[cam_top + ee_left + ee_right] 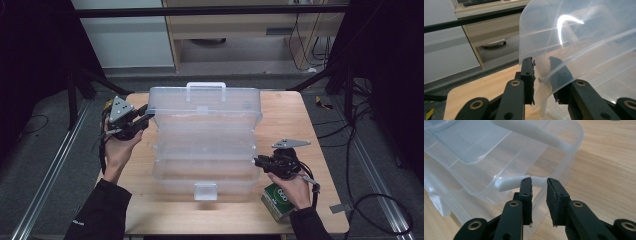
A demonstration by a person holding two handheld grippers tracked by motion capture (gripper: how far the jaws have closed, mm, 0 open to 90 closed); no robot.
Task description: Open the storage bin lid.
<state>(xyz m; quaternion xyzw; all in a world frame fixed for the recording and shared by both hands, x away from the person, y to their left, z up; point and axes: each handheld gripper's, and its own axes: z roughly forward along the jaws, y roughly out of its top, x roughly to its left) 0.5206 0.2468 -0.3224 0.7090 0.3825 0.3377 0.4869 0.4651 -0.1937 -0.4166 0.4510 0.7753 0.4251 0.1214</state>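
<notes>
**Two tongs work a clear tiered box on the table**

A clear plastic storage box (205, 145) stands in the middle of the wooden table (295, 115), its lid (205, 102) raised upright at the far side with the white carry handle (205, 86) on top. The stepped tiers below lie spread toward the person, and a white latch (205, 190) hangs at the near edge.

The left tongs (144, 119) sit at the lid's left edge. In the left gripper view the thin lid wall (554, 45) runs between the two jaws, which stand partly apart; one pad lies behind the plastic and the other just beside it, with a sliver of gap visible, so the pads do not appear to press on it. Straddling the edge this way would let the hand steady or swing the lid.

The right tongs (258, 161) rest at the box's right side, low by the front tiers. In the right gripper view the jaws stand a modest way apart on either side of a white side arm (506, 183) that links the trays; the pads flank it without clearly squeezing. That placement probably braces the tiers while the other hand handles the lid.

A green carton (278, 199) lies by the right hand (295, 190), near the table's front corner, most likely waiting to go into the box.
</notes>
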